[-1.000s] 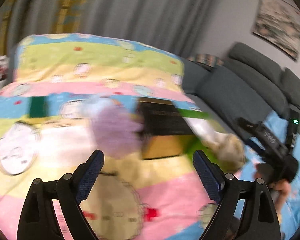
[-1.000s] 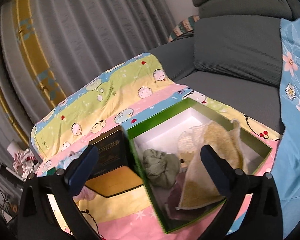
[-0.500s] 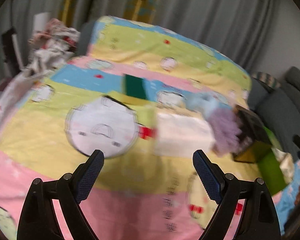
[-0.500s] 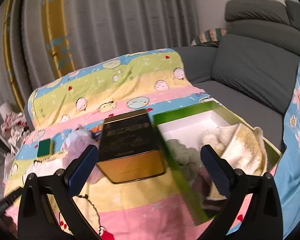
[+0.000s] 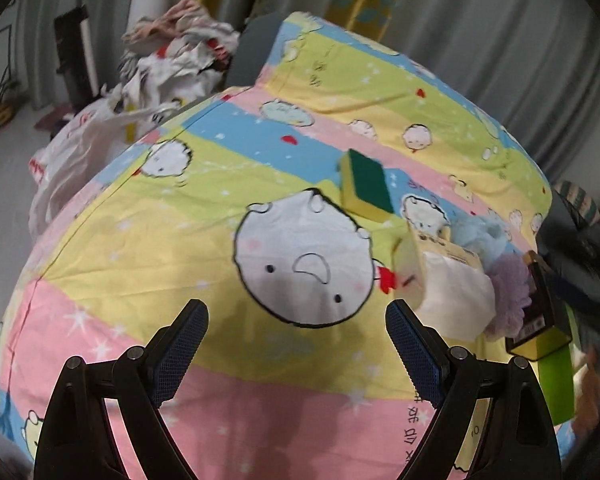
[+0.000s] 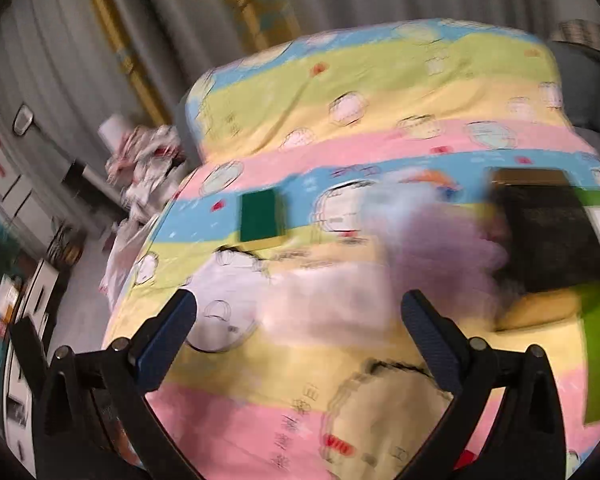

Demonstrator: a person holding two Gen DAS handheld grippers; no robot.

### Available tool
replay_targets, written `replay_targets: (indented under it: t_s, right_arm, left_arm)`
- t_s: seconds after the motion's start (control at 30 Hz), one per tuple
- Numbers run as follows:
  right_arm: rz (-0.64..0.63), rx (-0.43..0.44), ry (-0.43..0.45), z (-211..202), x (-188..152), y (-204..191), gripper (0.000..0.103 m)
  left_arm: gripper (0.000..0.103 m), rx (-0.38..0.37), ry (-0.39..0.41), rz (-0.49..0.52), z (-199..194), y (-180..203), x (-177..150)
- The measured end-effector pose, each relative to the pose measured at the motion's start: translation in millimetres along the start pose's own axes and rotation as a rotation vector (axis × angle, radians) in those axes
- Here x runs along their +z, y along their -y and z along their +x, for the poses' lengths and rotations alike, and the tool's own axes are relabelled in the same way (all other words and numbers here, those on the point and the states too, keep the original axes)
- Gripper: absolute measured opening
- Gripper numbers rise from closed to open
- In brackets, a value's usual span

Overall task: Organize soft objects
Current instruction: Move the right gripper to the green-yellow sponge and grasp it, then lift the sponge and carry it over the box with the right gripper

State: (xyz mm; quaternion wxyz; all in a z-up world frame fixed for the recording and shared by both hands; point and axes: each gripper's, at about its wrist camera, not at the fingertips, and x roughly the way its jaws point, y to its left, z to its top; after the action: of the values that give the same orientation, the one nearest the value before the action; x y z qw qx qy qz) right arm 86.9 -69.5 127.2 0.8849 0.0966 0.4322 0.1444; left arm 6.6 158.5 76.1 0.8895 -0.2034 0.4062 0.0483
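A: The biggest thing in view was the striped cartoon bedsheet [image 5: 172,216], pink, yellow, green and blue bands with round white faces, spread over a raised surface in front of grey curtains [image 5: 500,40]. Off its far left edge sat a heap of crumpled white cloth [image 5: 172,56]

B: And the box?

A: A green box [image 5: 556,384] showed at the right edge of the left wrist view, with a black and gold box [image 5: 538,312] just beside it. In the right wrist view the same black and gold box [image 6: 548,236] was badly blurred

B: Where were the soft things?

A: Out on the sheet, not in the green box. A white tissue pack [image 5: 448,288] lay right of the big face print, a purple puff [image 5: 508,296] was touching its right side, and a pale blue fluffy item [image 5: 480,232] sat just behind them. The green and yellow sponge [image 5: 366,184] lay apart, further back. The right wrist view showed that sponge [image 6: 262,218] too

B: The grippers?

A: The left gripper [image 5: 296,316] hung above the sheet with its jaws spread wide, nothing between them. The right gripper [image 6: 298,308] was likewise spread wide and empty, its blue pads [image 6: 432,336] clear of the blurred tissue pack ahead
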Motion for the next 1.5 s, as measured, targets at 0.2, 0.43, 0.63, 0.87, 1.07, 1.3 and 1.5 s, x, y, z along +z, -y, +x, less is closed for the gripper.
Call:
replay_targets:
  t_s: [0.2, 0.43, 0.63, 0.87, 1.07, 1.3, 1.5]
  right_arm:
    - [-0.097, -0.074, -0.094, 106, 45, -57, 0.099]
    - [-0.105, -0.195, -0.238, 197, 66, -65, 0.075]
    - [-0.148, -0.213, -0.234, 210, 65, -65, 0.058]
    - [-0.181, -0.072, -0.121, 123, 59, -81, 0.058]
    - [-0.248, 0.049, -0.092, 28, 3, -65, 0.059]
    - [-0.243, -0.039, -0.175, 2, -81, -6, 0.060]
    - [-0.142, -0.069, -0.271, 12, -108, 39, 0.065]
  left_arm:
    - [0.091, 0.049, 0.010, -0.092, -4, -28, 10]
    - [0.091, 0.050, 0.015, -0.108, -9, -38, 14]
    - [0.091, 0.044, 0.011, -0.093, -8, -37, 15]
    - [0.091, 0.046, 0.017, -0.091, -9, -35, 14]
    - [0.091, 0.084, 0.018, -0.090, -8, -29, 10]
    - [0.091, 0.044, 0.016, -0.017, -6, 1, -3]
    - [0.091, -0.025, -0.037, 0.033, 4, 31, -18]
